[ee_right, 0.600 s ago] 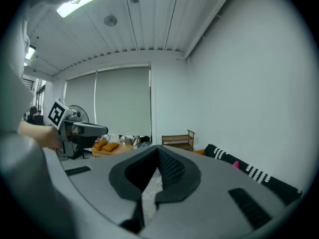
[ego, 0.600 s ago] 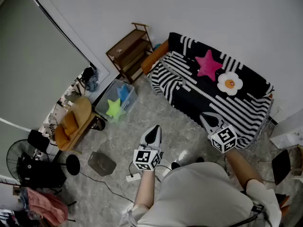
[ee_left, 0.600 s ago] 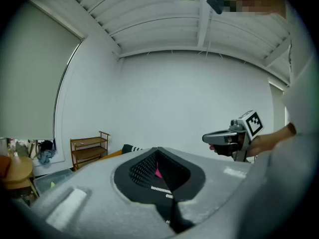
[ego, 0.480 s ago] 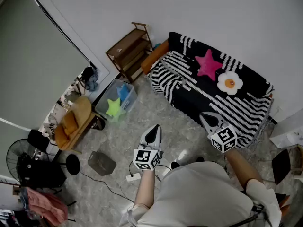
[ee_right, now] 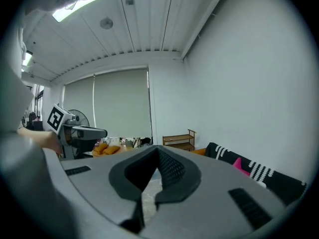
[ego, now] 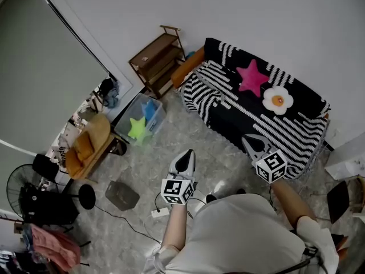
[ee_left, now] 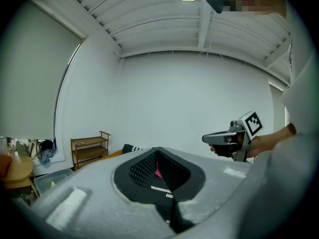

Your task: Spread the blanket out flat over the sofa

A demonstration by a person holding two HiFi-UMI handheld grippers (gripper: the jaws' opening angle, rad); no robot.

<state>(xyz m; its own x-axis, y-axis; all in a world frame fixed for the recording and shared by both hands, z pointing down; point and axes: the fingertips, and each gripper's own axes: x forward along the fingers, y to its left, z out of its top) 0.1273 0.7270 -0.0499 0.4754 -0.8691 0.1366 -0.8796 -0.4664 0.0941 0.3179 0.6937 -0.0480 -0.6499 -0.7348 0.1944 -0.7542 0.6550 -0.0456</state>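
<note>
Left gripper (ego: 186, 155): held out ahead of the person's body on a forward-reaching forearm, pointing almost level with a slight dip toward the sofa (ego: 188, 67); it hangs over the floor, well apart from the blanket (ego: 239, 110).
Left fingers (ee_left: 142, 167): closed tip to tip, nothing between them.
Right gripper (ego: 246, 138): held out on the other forearm at about the same height and the same slight downward tilt; it is nearer the sofa, close to the blanket's front edge.
Right fingers (ee_right: 172, 171): closed together, empty.
Blanket: black with white stripes, lying over the sofa's seat and back, its front edge hanging toward the floor, with some rumpling at the end nearest the wooden shelf (ego: 157, 61).
Cushions: a pink star (ego: 251, 77) and a white flower (ego: 278, 100) rest on the blanket.
</note>
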